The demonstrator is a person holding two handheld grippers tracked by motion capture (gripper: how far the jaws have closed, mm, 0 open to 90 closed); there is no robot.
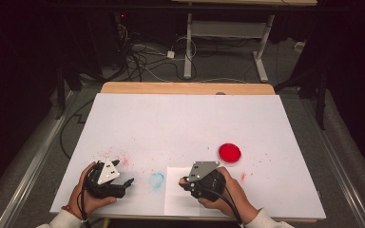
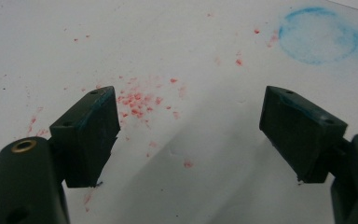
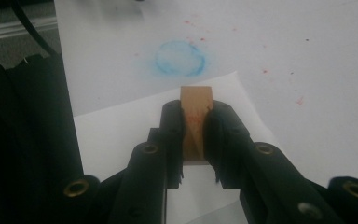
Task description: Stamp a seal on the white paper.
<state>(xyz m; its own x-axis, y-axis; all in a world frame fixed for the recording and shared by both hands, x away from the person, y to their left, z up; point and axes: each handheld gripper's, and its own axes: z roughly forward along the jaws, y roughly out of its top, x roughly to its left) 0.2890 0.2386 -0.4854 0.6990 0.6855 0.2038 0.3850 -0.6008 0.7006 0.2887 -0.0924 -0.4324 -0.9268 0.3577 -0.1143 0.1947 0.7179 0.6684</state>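
Note:
My right gripper (image 3: 195,128) is shut on a small upright wooden block (image 3: 196,100) with faint red marks on its face, held over a white paper sheet (image 3: 121,135). In the high view that gripper (image 1: 184,183) sits at the near edge, pointing left over the sheet (image 1: 178,199). My left gripper (image 2: 191,126) is open with nothing between its fingers, above red specks (image 2: 137,100) on the white table cover. It (image 1: 126,184) rests near the front left. A round red dish (image 1: 229,153) lies right of centre.
A blue ring stain (image 1: 156,180) marks the cover between the two grippers, also visible as a blue ring stain (image 3: 180,59) ahead of the block. The white cover (image 1: 185,118) spans the table. Cables and a desk frame stand on the floor beyond.

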